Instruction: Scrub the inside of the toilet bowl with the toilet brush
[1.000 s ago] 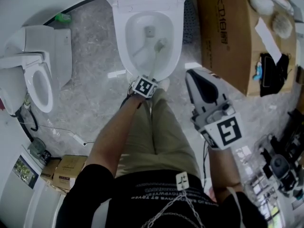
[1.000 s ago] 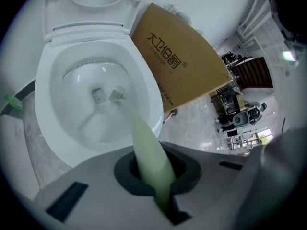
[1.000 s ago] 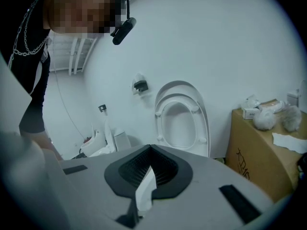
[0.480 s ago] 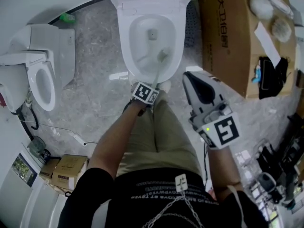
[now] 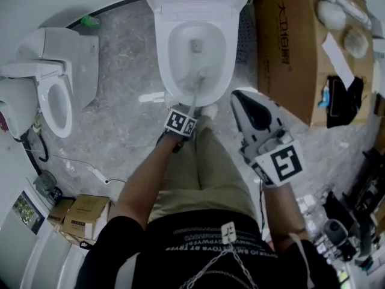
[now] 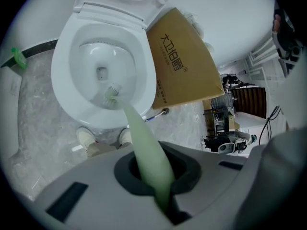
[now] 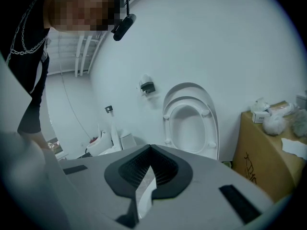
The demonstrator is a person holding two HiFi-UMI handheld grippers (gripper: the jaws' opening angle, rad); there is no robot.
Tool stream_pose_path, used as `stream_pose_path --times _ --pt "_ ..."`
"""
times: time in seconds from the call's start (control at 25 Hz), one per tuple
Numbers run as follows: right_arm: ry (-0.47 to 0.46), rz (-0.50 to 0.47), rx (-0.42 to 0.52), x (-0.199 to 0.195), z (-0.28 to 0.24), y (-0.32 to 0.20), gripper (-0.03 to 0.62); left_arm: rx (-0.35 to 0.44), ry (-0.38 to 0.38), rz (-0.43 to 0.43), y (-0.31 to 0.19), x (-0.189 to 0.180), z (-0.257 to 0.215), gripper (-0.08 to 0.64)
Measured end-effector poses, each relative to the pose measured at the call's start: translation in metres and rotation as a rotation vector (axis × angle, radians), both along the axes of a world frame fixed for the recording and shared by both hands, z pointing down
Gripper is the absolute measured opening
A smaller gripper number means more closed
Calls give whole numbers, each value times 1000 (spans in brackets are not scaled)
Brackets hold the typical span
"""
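Grey floor (image 5: 120, 131) surrounds the toilet bowl (image 5: 173, 77); the left claw (image 6: 158, 169) grips the brush (image 6: 141, 138), its head low inside. Hard strokes may splash water out. The right claw (image 7: 148, 169) is closed, empty.

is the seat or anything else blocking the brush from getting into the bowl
Nothing visible does. The seat is raised, and the toilet brush, gripped by the left gripper, already has its head inside the toilet bowl.
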State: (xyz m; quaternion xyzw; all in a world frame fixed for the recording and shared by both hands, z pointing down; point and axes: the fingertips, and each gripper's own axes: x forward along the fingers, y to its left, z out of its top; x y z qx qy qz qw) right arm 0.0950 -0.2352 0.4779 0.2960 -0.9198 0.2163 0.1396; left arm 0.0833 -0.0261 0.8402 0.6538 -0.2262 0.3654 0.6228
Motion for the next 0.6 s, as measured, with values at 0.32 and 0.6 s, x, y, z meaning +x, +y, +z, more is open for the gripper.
stream_pose_path --times 0.32,0.6 --pt "-3 -19 -8 -13 3 4 3 -31 -77 -95 -1 -35 11 0" --pt "3 -16 -25 -15 10 3 3 23 -197 -147 -22 -72 19 0"
